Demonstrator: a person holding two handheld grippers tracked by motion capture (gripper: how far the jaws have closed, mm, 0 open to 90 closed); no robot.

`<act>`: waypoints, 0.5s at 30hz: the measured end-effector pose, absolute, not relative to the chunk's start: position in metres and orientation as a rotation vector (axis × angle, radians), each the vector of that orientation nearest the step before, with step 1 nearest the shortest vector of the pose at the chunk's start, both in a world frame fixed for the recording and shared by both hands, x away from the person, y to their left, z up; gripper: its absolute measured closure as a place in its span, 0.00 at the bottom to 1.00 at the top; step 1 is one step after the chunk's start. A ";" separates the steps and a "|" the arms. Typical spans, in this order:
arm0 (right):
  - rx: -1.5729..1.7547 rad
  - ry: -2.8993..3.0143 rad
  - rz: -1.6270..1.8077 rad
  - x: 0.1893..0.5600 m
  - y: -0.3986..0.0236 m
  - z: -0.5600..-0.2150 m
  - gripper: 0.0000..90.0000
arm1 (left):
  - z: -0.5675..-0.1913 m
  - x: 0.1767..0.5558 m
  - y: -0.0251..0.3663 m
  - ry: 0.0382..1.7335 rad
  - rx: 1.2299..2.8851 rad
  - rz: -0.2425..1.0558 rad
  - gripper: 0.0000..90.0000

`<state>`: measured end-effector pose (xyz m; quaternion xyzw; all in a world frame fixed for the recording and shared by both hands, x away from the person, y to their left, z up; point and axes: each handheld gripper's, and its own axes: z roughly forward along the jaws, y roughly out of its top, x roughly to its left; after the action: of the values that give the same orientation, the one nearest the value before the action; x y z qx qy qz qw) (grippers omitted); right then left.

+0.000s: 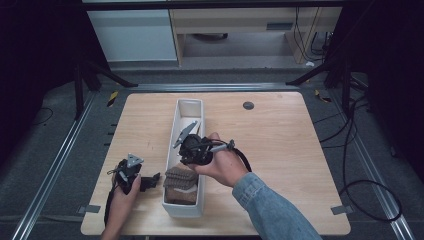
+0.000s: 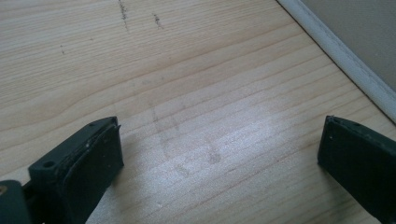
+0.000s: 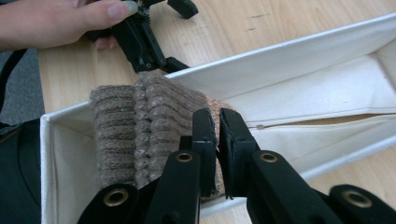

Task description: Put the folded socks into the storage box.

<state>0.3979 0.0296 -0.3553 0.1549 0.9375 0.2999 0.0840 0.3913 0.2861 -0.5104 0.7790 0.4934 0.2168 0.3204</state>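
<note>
Near end of knitted brown fabric (image 3: 140, 135) hidden behind right gripper (image 3: 217, 140); whether jaws pinch edge of knit is hard to tell. Fabric sits in near end of white fabric box (image 1: 192, 107) on tabletop (image 1: 280, 145). Right gripper jaws nearly clenched, narrow gap, over knit. Left gripper (image 2: 219, 154) jaws released, wide apart, bare wood between, holding nothing, just beside box wall.

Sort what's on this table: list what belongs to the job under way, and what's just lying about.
In the job:
- brown ribbed knitted cloth, standing in the bin's near end
- long white fabric bin
- right gripper, jaws nearly shut beside the cloth, nothing visibly between them

Lying about:
- left gripper, open above bare wood
- small dark round disc on the wooden table
</note>
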 end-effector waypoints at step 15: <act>0.417 2.862 0.867 0.388 0.035 -0.369 1.00 | -0.510 0.391 0.286 1.297 2.048 0.569 0.00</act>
<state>0.3875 0.0347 -0.3689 0.1379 0.9461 0.2866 0.0609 0.3913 0.2862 -0.5104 0.7792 0.4934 0.2166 0.3203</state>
